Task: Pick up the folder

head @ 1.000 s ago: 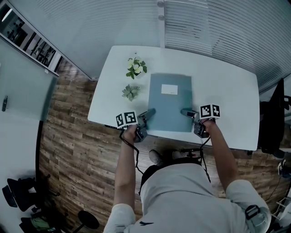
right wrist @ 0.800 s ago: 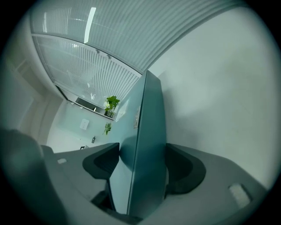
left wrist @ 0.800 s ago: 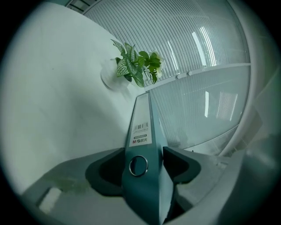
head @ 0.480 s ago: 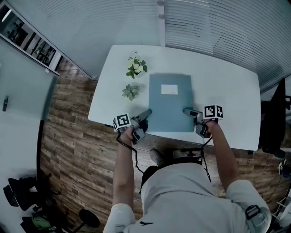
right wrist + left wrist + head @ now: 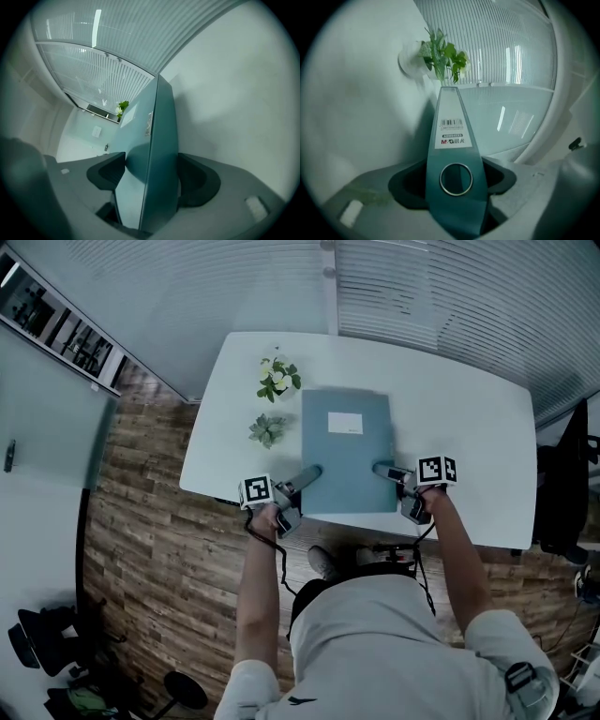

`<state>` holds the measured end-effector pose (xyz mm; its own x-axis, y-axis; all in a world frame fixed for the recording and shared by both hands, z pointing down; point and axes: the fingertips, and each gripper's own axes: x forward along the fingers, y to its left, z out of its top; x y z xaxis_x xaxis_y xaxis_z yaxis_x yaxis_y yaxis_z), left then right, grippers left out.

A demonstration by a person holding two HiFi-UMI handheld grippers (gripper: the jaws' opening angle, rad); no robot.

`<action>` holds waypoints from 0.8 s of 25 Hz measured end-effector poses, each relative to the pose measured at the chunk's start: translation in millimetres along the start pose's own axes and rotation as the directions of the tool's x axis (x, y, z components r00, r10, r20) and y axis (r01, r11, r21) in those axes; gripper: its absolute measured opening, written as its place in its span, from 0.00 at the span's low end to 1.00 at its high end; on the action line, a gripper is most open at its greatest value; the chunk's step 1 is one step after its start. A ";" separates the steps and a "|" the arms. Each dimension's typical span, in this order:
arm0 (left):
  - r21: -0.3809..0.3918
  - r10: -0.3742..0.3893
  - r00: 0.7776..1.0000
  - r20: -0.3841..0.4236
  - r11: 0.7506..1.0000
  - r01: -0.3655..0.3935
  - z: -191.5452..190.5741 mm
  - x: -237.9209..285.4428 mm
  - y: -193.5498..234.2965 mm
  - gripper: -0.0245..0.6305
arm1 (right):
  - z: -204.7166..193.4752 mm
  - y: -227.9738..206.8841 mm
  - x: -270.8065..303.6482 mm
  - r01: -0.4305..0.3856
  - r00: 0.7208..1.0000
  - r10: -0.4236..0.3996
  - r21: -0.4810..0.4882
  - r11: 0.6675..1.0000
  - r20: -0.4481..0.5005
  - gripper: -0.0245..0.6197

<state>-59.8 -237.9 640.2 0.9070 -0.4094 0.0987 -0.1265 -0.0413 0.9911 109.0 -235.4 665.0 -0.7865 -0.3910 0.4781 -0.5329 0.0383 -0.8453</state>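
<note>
A teal folder (image 5: 347, 451) with a white label lies lengthwise on the white table (image 5: 459, 427). My left gripper (image 5: 312, 472) is at its near left side. In the left gripper view the wide spine (image 5: 452, 154), with its ring hole and barcode sticker, fills the gap between the dark pads of the left gripper (image 5: 452, 180). These jaws are opening, and the pads still touch the spine. My right gripper (image 5: 380, 468) is at the near right side. There the folder's edge (image 5: 159, 140) stands between the right gripper's (image 5: 152, 180) pads, which also touch it while opening.
Two small potted plants stand left of the folder, one with white flowers (image 5: 278, 378) and a smaller one (image 5: 269, 430); the plant (image 5: 440, 56) shows beyond the spine. A dark chair (image 5: 562, 484) stands at the table's right end. Blinds run behind the table.
The left gripper has rolled and lifted a little. The folder has shifted slightly left and its left side looks raised. The right gripper has stayed in place.
</note>
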 end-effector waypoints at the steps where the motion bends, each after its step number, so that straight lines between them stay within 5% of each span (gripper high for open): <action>1: 0.018 0.020 0.999 -0.033 1.000 -0.019 -3.7 3.1 1.9 0.53 | -0.5 0.1 0.1 0.001 1.000 -0.001 -0.005 1.000 -0.008 0.58; 12: 0.085 0.089 0.974 -0.210 0.994 -0.072 -30.6 18.2 7.8 0.53 | 2.1 2.8 0.5 0.005 1.000 -0.006 -0.038 0.999 -0.025 0.57; 20: 0.090 0.086 0.980 -0.181 0.993 -0.071 -36.2 16.6 11.0 0.51 | 2.0 1.7 1.5 0.012 1.000 -0.013 -0.060 0.998 -0.025 0.57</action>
<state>-31.6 -212.2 656.0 0.9504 -0.2397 0.1984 -0.2261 -0.0942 0.9695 107.5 -237.8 663.8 -0.7869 -0.3686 0.4948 -0.5596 0.0885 -0.8240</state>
